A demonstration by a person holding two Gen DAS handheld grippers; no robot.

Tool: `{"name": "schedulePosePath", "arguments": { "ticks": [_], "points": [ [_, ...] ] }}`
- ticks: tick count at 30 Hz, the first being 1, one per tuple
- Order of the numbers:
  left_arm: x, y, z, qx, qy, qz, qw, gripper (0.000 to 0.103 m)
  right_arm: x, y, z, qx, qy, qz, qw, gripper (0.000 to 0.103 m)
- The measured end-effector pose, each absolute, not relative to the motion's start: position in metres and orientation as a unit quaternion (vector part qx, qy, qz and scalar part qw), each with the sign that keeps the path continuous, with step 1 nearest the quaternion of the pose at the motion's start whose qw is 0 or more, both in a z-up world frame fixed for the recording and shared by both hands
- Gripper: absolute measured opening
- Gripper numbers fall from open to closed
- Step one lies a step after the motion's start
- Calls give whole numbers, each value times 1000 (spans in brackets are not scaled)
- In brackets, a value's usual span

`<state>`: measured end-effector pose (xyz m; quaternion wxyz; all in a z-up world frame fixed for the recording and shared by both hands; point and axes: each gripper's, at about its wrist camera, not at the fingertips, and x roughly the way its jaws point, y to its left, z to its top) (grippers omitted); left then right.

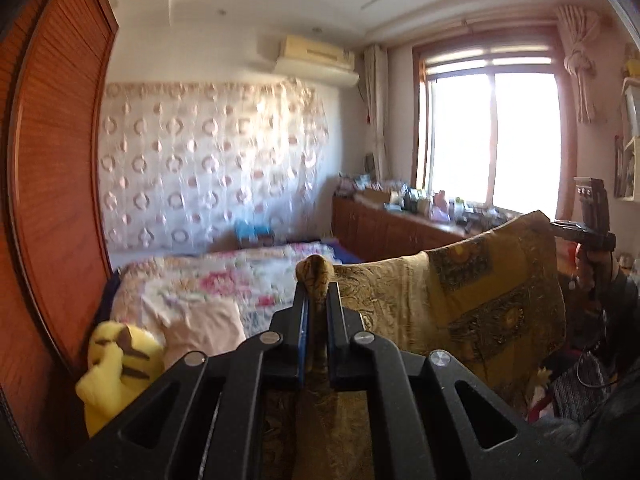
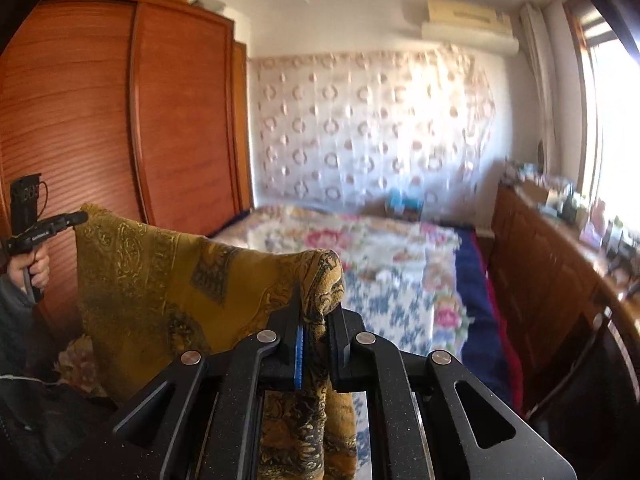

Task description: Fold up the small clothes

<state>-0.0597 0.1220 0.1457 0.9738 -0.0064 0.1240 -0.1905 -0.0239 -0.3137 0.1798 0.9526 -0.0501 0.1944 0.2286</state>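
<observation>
yellow cloth (image 1: 472,304) stretched between both hand-held grippers

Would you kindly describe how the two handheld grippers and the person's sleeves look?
Both the left gripper and the right gripper are matte black, with angular linkage arms, silver round pivot pins and a blue strip lining one finger. Seen from the side, each has a pistol-style handle and a dark boxy module on top. The sleeve at the left hand is dark grey.

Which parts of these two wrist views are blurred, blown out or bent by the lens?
Left wrist view: the window is blown out white, the patterned wall hanging smears with motion blur, and the wooden wardrobe bows at the fisheye edge. Right wrist view: the floral bedspread is blurred, while the yellow patterned cloth stays fairly sharp.
</observation>
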Motion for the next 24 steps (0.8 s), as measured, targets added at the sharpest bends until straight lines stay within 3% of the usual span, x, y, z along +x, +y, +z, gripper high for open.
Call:
{"name": "schedulePosePath", "arguments": {
  "ticks": [9, 14, 21, 24],
  "points": [
    [-77, 144, 209, -16, 58, -199, 978, 4, -60, -314, 268, -88, 111, 212, 967, 6],
    [-49, 150, 232, -5, 47, -180, 983, 4, -51, -308, 300, -103, 93, 202, 969, 6],
    [70, 138, 193, 6, 115, -133, 984, 4, 55, -294, 284, -120, 139, 156, 970, 6],
    [126, 136, 159, 6, 158, -134, 978, 14, 127, -291, 252, -126, 174, 99, 972, 6]
  ]
}}
